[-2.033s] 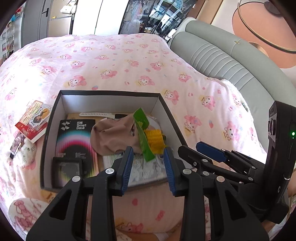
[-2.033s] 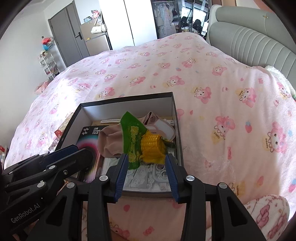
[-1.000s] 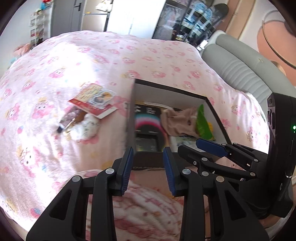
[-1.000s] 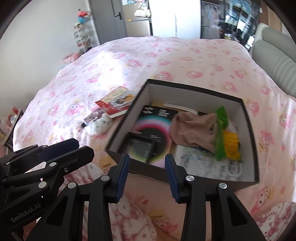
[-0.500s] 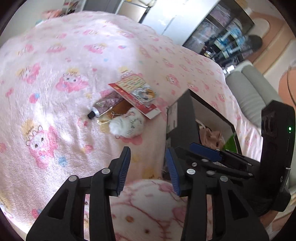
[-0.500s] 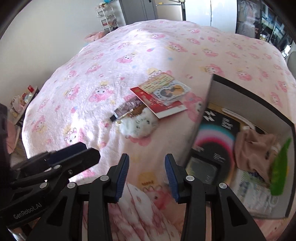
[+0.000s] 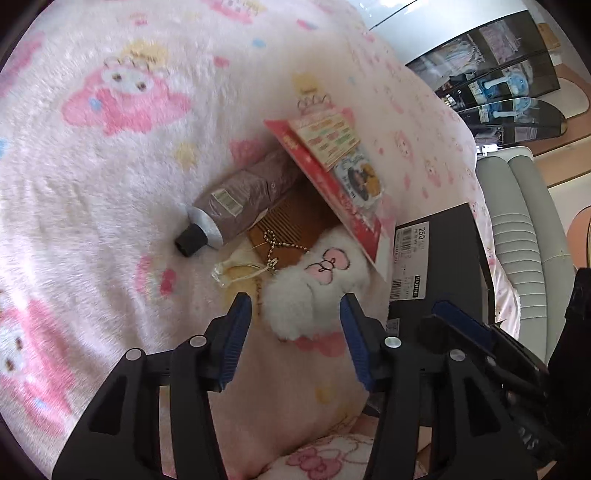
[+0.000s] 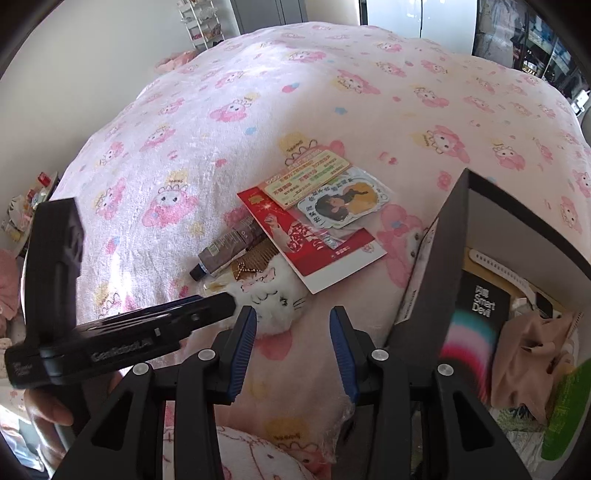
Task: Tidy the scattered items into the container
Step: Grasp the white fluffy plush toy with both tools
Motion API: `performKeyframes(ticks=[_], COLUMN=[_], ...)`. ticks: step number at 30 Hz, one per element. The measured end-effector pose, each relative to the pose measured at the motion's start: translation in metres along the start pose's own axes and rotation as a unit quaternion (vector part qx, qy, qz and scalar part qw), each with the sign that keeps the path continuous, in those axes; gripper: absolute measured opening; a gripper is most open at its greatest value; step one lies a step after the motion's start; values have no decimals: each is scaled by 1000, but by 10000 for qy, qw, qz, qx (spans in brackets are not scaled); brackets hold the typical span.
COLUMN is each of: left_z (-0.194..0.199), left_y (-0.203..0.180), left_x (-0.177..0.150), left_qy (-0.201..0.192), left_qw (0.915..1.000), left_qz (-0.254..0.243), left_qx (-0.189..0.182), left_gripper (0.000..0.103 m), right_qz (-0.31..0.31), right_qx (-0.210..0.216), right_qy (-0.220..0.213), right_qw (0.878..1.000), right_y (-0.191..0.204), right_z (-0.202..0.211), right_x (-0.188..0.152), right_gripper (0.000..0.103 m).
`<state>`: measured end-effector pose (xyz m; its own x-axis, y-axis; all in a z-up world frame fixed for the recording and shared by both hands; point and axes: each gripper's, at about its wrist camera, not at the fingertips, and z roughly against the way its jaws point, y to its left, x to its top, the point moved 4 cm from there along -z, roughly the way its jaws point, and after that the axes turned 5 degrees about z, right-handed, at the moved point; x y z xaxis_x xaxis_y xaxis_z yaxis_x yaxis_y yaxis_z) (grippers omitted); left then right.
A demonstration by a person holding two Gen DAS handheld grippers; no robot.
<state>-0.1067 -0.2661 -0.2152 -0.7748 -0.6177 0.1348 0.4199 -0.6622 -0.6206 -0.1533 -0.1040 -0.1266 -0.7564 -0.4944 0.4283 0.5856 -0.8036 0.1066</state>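
Where pink cartoon blanket spreads, grey wardrobe behind: both tongs wide, empty.

Your work surface is a bed w/ pink cartoon-print blanket. Lying directly on it: brown tube, black cap toward you; white plush toy w/ pink bow, near edge; a wooden comb w/ bead chain, between tube and plush, partly under the red card pack. Pack's far end rests on blanket, near end overlaps comb and plush. Black box sits on blanket just right of the pile.
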Motion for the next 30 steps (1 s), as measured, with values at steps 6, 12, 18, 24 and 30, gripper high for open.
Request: performKeyframes(ticks=[6, 12, 18, 24, 30], left_z=[-4, 39, 80, 75, 62], left_y=[2, 12, 54, 77, 71], left_x=[-6, -34, -59, -65, -66], left_qy=[164, -198, -627, -594, -502], left_qw=[9988, 9979, 9947, 9922, 9931], left_qz=[50, 55, 604, 1041, 992], left_qx=[-469, -614, -544, -354, -358], left_gripper=[20, 15, 17, 29, 39], right_qz=[178, 97, 256, 358, 300], right_qx=[-116, 136, 493, 893, 917], right_qy=[-9, 67, 249, 573, 905], right_qw=[9998, 9998, 9981, 9937, 9912], right_y=[4, 10, 35, 54, 58], right_z=[-1, 7, 3, -15, -46], right_x=[0, -10, -16, -11, 9], right_gripper=[37, 37, 38, 42, 42])
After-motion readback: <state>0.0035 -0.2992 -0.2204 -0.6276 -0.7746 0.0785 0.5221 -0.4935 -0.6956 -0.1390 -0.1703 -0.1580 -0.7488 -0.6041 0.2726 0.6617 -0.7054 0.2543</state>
